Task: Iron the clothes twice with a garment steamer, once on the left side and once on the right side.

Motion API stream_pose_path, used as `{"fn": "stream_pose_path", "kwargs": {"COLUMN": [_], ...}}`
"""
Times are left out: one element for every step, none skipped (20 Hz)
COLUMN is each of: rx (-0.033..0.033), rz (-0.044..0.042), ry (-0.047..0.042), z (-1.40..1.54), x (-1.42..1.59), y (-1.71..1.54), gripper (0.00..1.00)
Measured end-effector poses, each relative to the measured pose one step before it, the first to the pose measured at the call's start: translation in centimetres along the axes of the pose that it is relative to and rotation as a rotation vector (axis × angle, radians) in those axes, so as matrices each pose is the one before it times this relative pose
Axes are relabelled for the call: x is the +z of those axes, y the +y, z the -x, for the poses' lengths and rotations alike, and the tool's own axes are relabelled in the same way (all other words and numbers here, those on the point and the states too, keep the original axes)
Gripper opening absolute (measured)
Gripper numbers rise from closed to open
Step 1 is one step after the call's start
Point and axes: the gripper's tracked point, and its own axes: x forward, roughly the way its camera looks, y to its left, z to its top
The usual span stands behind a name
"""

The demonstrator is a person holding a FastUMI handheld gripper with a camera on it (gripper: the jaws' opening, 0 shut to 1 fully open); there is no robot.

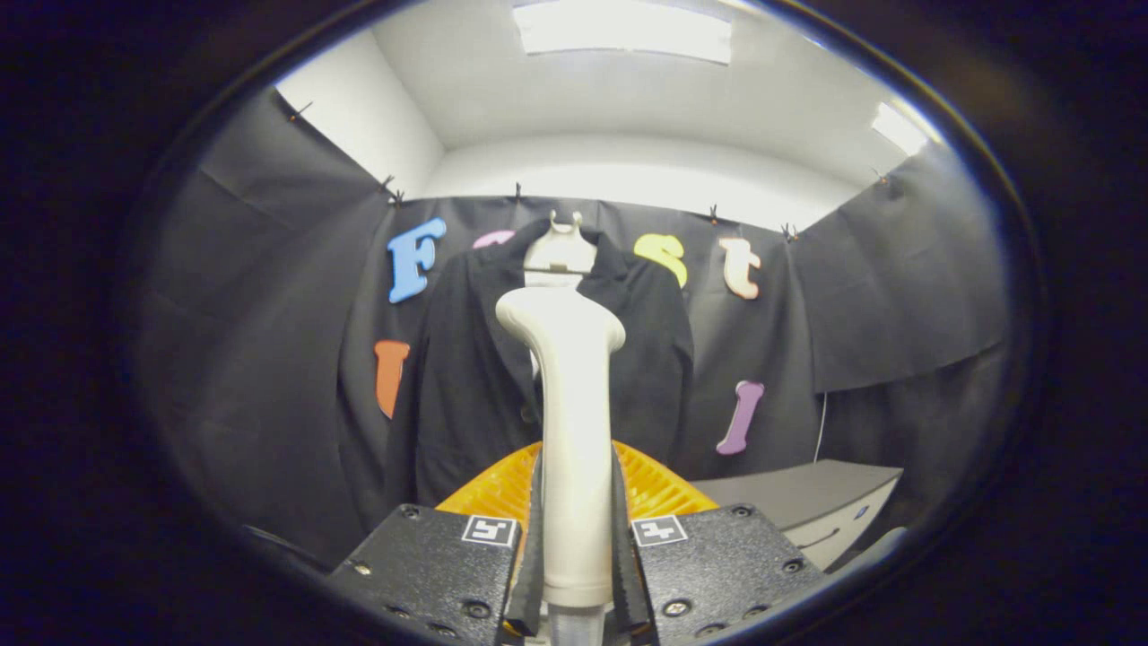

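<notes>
Claw (575, 547) grips steamer (569, 404) upright.

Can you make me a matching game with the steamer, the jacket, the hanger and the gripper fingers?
Things:
1. steamer
2. jacket
3. hanger
4. fingers of the gripper

Matches:
A. hangs dark against the booth wall, beyond the steamer
B. pressing on the steamer's handle from both sides
C. white, stands upright between the fingers
D. pale, at the jacket's collar

Pairs: 1-C, 2-A, 3-D, 4-B

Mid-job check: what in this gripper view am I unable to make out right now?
- Steamer head face: turned away toward the jacket.
- Jacket's middle: covered by the steamer, which the gripper is clamping.
- Gap between steamer and jacket: cannot tell.
- Jacket hem: behind the orange guard.
</notes>
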Motion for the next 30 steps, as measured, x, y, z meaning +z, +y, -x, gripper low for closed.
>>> {"fn": "stream_pose_path", "kwargs": {"rx": [0.00757,0.00887,0.00636,0.00051,0.00062,0.00466,0.00497,0.00723,0.00920,0.00682,0.00530,0.00610,0.00695,0.00442,0.00752,0.00595,0.00854,0.00683,0.00718,0.00523,-0.00512,-0.01294,-0.01037,-0.00723,-0.00516,-0.00033,0.00052,-0.00258,-0.00146,-0.00092], "rz": [-0.00736,-0.01306,-0.01425,-0.00945,-0.00585,-0.00437,-0.00139,-0.00070,-0.00239,-0.00176,0.00459,0.00338,0.00286,0.01228,0.00591,0.00373,0.00293,0.00114,0.00931,0.01005,0.01159,0.01204,0.00903,0.00896,0.00888,0.00537,0.00415,0.00709,0.00607,0.00537], "ry": [-0.02479,-0.02060,-0.01845,-0.01807,-0.01745,-0.01829,-0.02233,-0.02299,-0.01616,-0.01785,-0.01296,-0.01072,-0.01153,-0.00212,-0.00088,0.00086,0.00288,0.00060,0.00919,0.01147,0.01253,0.01328,0.01061,0.01105,0.01297,0.01139,0.00835,0.00951,0.00762,0.00699], "z": [-0.958,-0.879,-0.896,-0.676,-0.756,-0.983,-0.952,-0.859,-0.895,-0.954,-0.893,-0.922,-0.906,-0.865,-0.793,-0.769,-0.586,-0.605,-0.465,-0.333,-0.311,-0.063,-0.119,-0.070,-0.019,0.063,0.089,0.321,0.349,0.350], "x": [1.152,0.853,0.828,0.946,0.740,0.897,0.869,0.741,0.601,0.498,0.429,0.258,0.199,0.023,-0.151,-0.216,-0.269,-0.305,-0.568,-0.752,-0.716,-0.708,-0.669,-0.661,-0.646,-0.591,-0.564,-0.552,-0.473,-0.496], "y": [0.470,0.552,0.425,0.315,0.262,0.366,0.491,0.520,0.612,0.554,0.483,0.438,0.524,0.427,0.498,0.511,0.512,0.340,0.415,0.193,0.084,-0.190,-0.106,0.047,-0.004,-0.008,0.122,-0.103,-0.023,0.012], "gripper": [0.34,0.33,0.33,0.33,0.33,0.33,0.33,0.33,0.33,0.33,0.33,0.33,0.33,0.33,0.33,0.34,0.34,0.34,0.34,0.34,0.34,0.34,0.34,0.34,0.34,0.34,0.34,0.34,0.34,0.34]}}
